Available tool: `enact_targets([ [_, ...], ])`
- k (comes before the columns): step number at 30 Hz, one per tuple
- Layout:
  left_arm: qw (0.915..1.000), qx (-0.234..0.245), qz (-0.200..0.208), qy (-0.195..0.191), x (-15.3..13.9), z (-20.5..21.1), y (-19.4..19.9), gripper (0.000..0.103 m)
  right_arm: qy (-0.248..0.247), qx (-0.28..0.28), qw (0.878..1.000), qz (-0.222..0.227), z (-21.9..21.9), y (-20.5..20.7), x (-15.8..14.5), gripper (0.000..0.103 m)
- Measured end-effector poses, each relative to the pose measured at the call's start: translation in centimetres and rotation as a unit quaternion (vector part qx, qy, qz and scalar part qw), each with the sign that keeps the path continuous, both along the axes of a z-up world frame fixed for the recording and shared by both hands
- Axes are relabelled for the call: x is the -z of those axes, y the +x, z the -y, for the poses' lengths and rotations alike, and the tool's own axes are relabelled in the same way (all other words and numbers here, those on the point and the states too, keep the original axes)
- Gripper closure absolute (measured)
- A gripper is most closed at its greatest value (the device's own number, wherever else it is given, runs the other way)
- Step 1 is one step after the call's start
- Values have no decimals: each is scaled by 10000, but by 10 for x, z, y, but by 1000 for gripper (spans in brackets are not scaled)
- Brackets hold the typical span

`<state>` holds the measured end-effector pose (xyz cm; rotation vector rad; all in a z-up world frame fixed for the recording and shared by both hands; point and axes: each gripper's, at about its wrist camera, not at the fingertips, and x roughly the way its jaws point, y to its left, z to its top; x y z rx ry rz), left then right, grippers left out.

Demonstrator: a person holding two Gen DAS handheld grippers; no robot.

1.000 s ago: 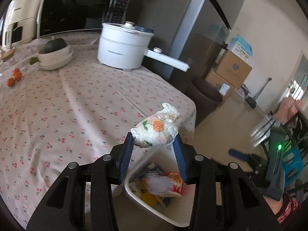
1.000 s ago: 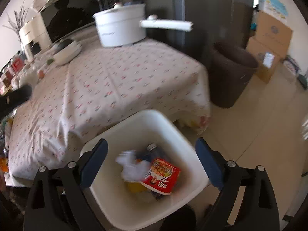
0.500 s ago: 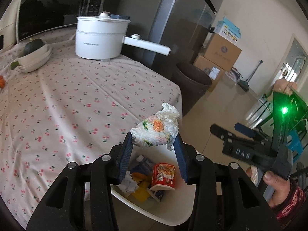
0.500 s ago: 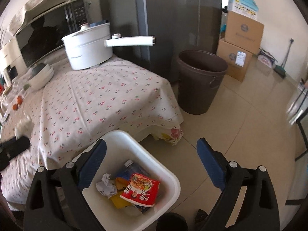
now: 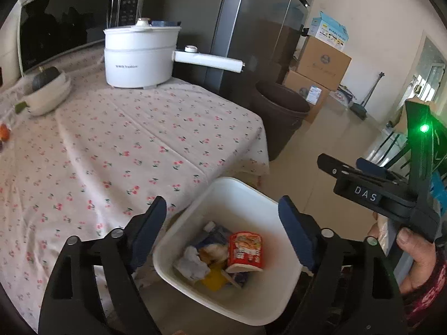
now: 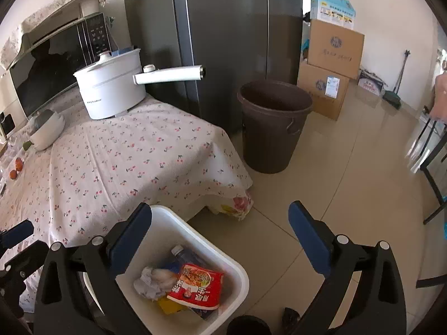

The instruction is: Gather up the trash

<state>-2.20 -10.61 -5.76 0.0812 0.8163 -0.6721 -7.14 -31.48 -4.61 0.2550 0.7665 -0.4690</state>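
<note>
While both hand-held grippers (image 5: 222,229) (image 6: 219,230) widen w/ nothing between, white bin (image 6: 240,272) holds red noodle pkt (image 6: 197,286), crumpled tissue (image 6: 148,282), bottle (image 6: 185,255).

Bright daylight enters from the right, glaring off the pale floor tiles (image 6: 349,150) and the fridge door (image 6: 229,42), while both fisheye views bend straight lines, darken to black at the rims, and blur a chair (image 6: 427,145) at the right edge.

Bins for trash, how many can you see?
2. The white bin sits on the floor beside the table, with trash inside. The brown bin stands farther off by the fridge. Others may be hidden.
</note>
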Motion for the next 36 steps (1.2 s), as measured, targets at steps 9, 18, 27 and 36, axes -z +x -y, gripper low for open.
enact_targets([
  [9,9889,-1132,901,324,-26,-30,4,7,-201,-325,9983,449,-30,18,-24,7],
  [18,9545,-2363,1585,894,-43,-66,20,7,-684,-964,9892,866,-82,49,-54,7],
  [27,9485,-2745,1345,837,-53,-92,37,7,-458,-1205,9880,856,-111,82,-50,7],
  [36,9433,-3006,1037,950,-40,-106,51,7,-358,-1264,9893,640,-123,96,-28,7],
])
